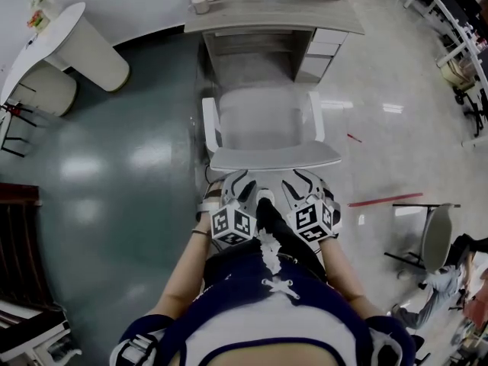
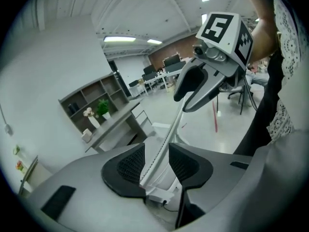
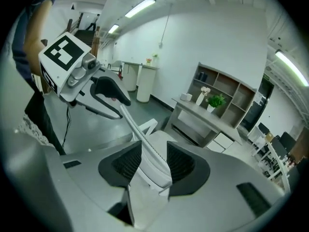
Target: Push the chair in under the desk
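Observation:
A white office chair faces the grey desk, its seat partly in the desk's opening. Its backrest top edge lies nearest me. My left gripper and right gripper sit side by side at that edge. In the left gripper view the thin backrest edge runs between the left gripper's open jaws, with a gap on each side. In the right gripper view the backrest stands between the right gripper's spread pads, which do not press on it.
White cups stand on the desk, and a drawer unit sits under its right side. A white round table stands at the far left. A red stick lies on the floor to the right, near another chair.

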